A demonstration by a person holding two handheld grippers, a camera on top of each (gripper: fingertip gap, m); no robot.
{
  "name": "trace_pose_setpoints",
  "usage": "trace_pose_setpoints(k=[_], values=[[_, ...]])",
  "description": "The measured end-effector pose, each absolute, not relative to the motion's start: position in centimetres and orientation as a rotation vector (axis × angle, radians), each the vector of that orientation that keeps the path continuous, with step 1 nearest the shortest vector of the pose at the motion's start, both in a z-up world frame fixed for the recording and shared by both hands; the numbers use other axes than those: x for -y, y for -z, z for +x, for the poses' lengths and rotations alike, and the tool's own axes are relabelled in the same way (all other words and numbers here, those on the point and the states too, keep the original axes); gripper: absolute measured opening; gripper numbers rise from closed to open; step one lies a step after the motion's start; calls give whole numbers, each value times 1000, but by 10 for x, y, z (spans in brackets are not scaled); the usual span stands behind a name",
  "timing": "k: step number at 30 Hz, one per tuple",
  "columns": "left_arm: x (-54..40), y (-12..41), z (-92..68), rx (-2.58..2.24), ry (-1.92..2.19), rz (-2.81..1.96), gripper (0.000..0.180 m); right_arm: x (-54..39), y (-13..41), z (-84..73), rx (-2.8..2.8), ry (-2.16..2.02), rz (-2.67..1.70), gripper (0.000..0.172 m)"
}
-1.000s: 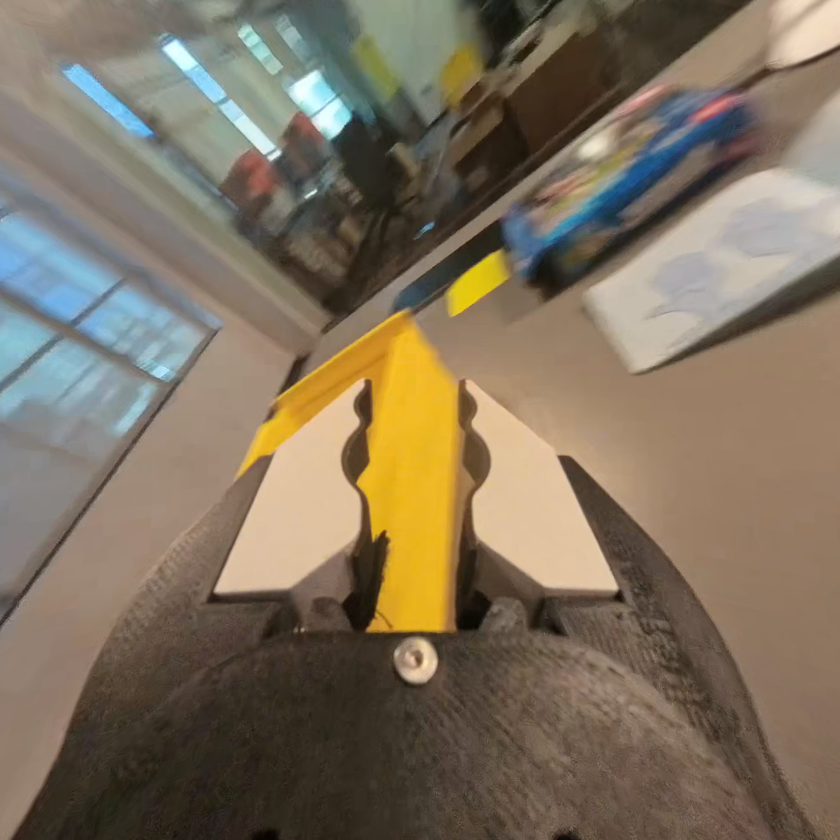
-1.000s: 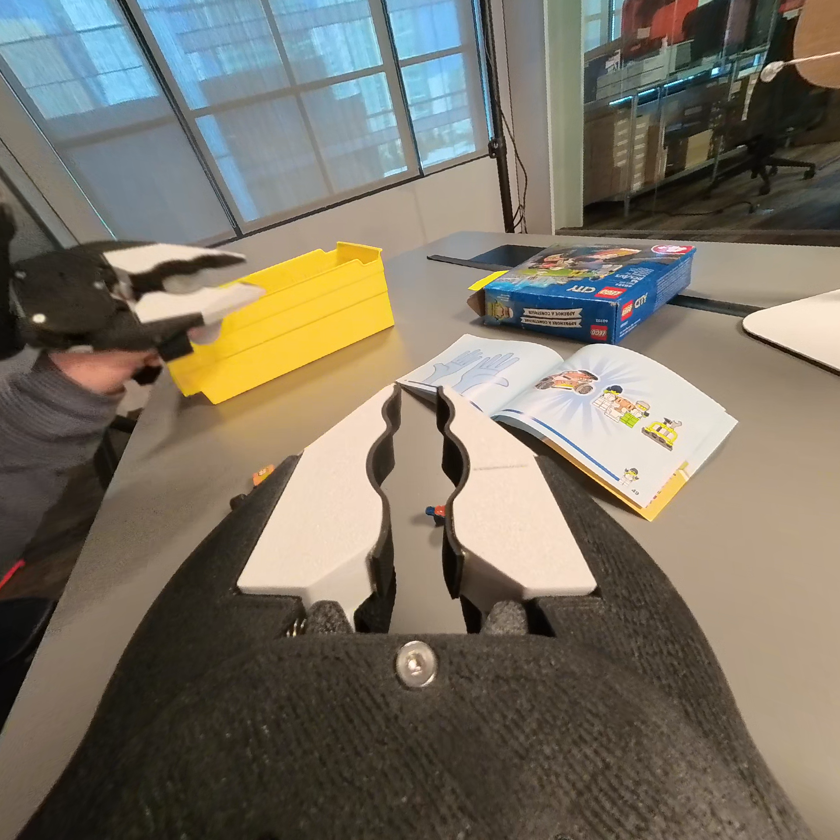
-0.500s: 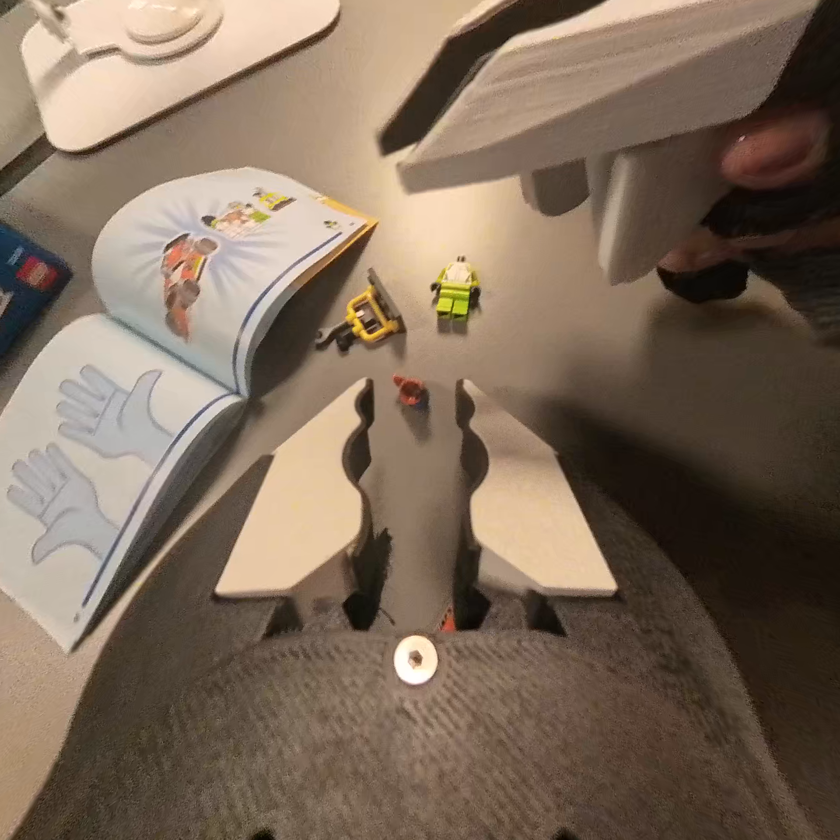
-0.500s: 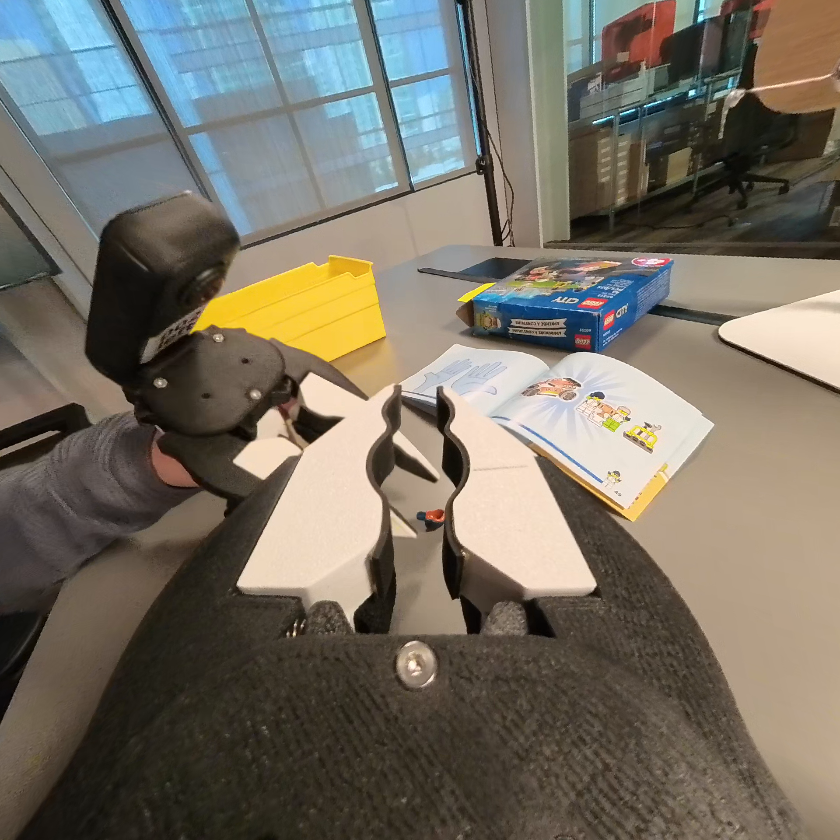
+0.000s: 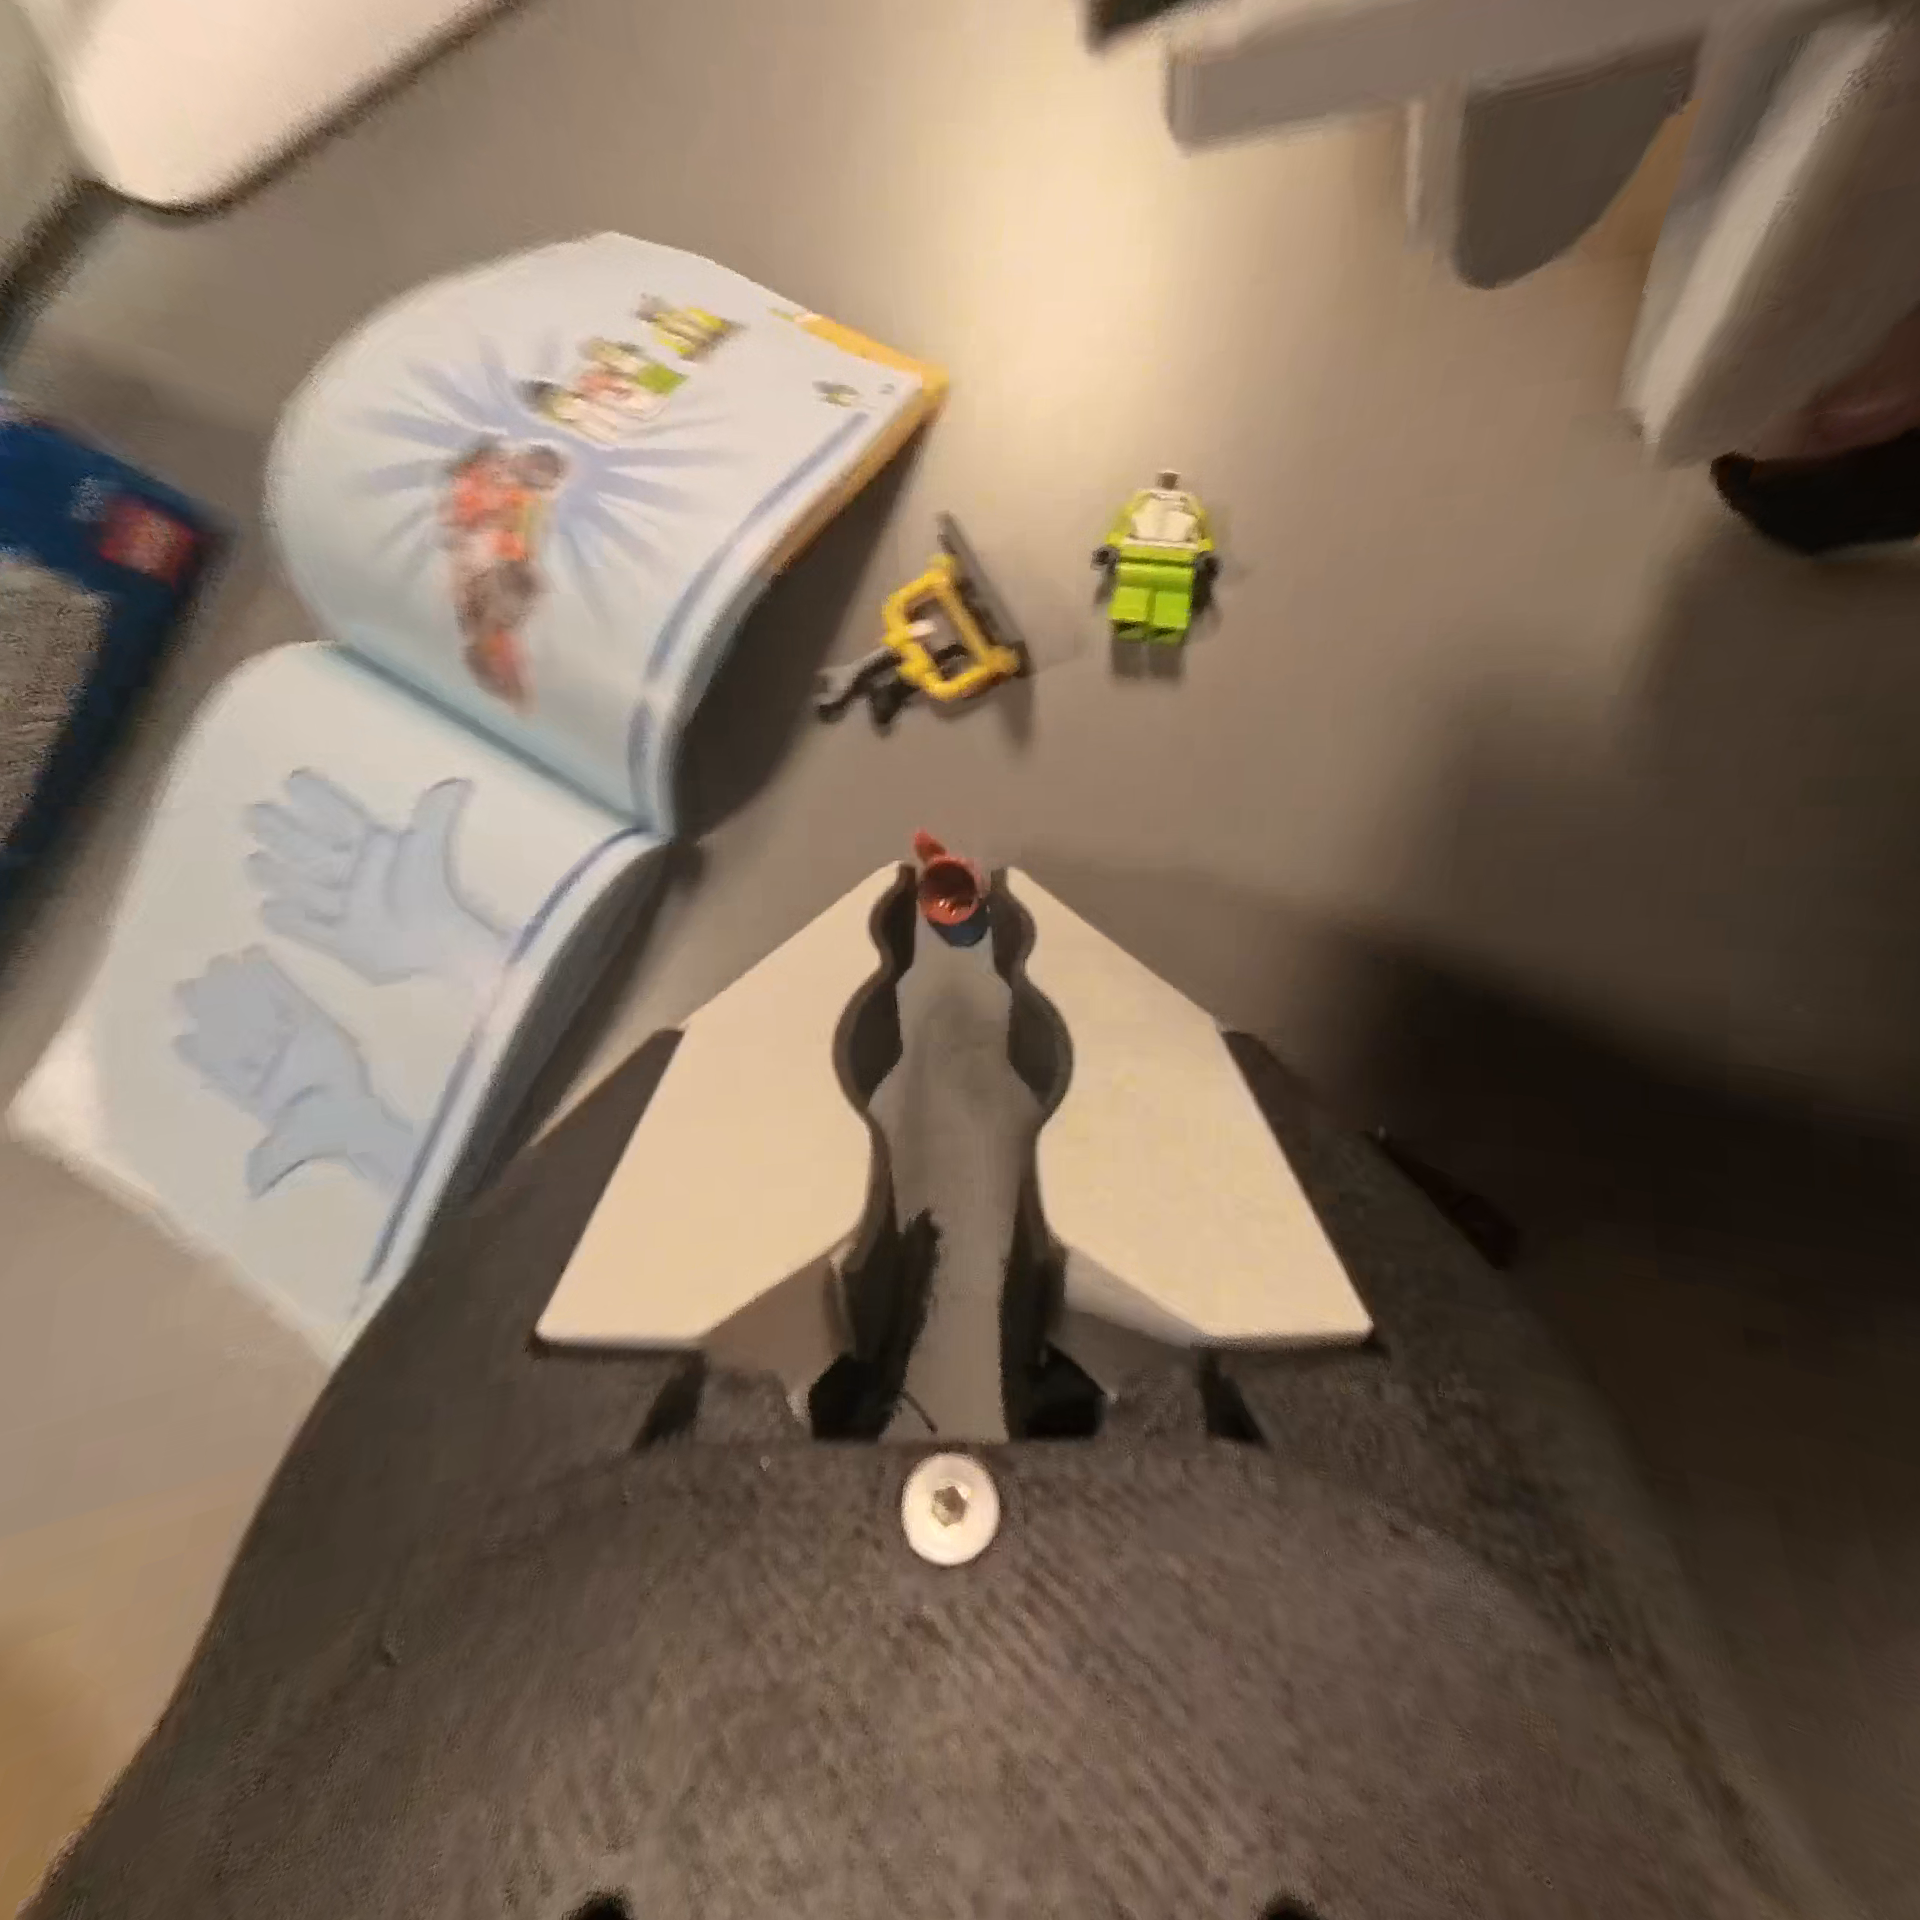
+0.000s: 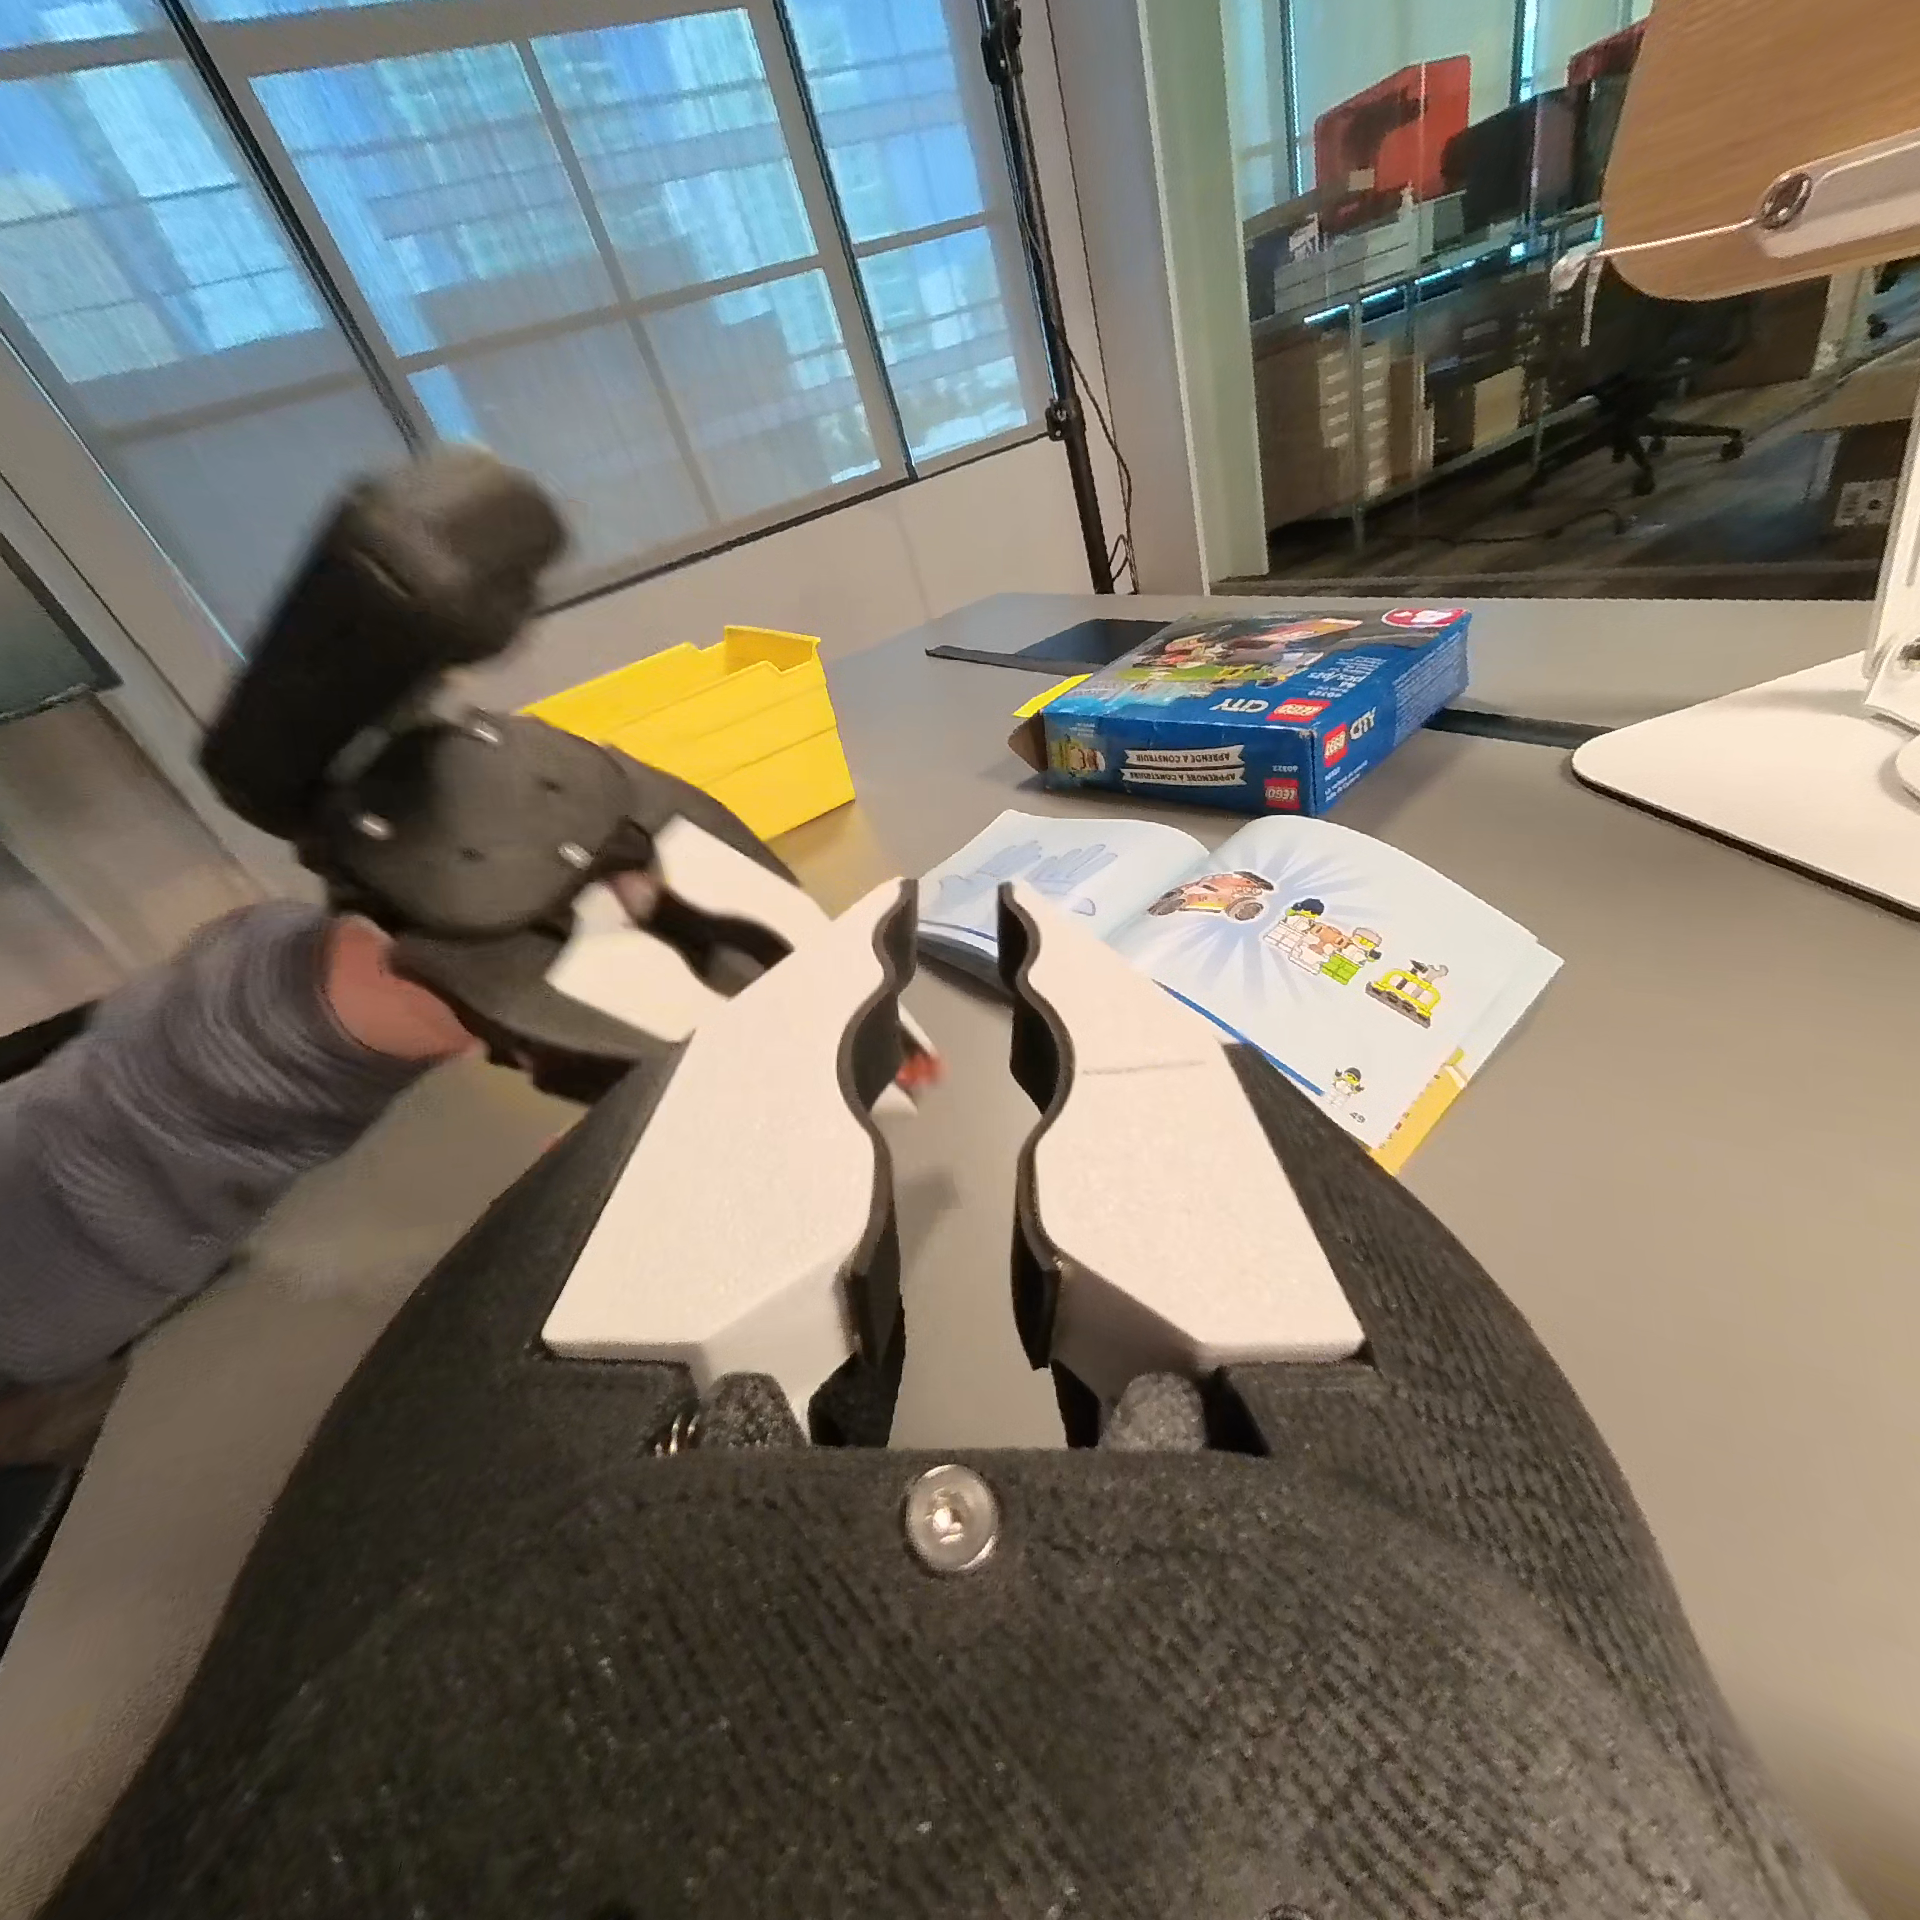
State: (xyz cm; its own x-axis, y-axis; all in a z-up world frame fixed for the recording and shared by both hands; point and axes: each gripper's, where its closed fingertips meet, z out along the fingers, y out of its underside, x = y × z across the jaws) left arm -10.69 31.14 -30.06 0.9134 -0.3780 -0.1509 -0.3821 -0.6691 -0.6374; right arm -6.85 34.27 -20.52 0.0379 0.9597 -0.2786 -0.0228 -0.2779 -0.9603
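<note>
In the left wrist view my left gripper (image 5: 948, 883) points down at the grey table (image 5: 1351, 831), its fingertips closed on a small red and blue toy piece (image 5: 945, 900). The right wrist view shows that gripper from the side, with the red piece (image 6: 916, 1070) at its tips, just above the table. A lime-green headless minifigure (image 5: 1153, 561) and a yellow frame piece with a grey wrench (image 5: 940, 634) lie just beyond. My right gripper (image 6: 958, 896) hovers above the table with its fingers apart and nothing between them. It also shows blurred in the left wrist view (image 5: 1507, 125).
An open instruction booklet (image 6: 1247, 935) lies ahead of the right gripper. It also shows in the left wrist view (image 5: 468, 675). Behind it are a blue toy box (image 6: 1268, 717) and a yellow bin (image 6: 727, 727). A white lamp base (image 6: 1745, 790) stands at the right. Across from one pair of fingers to the other is roughly 11 cm. Between my left fingertips and the lime-green headless minifigure (image 5: 1153, 561) there is roughly 8 cm.
My left gripper swung from the yellow bin down over the table, lowered onto the small red piece and closed its fingers on it. My right gripper stayed nearly still, its fingers unchanged.
</note>
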Motion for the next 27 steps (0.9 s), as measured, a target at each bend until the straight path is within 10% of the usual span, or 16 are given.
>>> trace_pose_setpoints(k=[8, 21, 27], values=[[-197, 163, -289, -7, -658, -2127, 13, -360, 217, -65, 926, -1375, -1546, 13], [-61, 243, -399, 548, -578, -2441, 14, -361, 281, -75, 1237, -955, -1765, 52], [-49, 252, -406, 681, -488, -2433, 50, -361, 300, -87, 1403, -878, -1802, 55]])
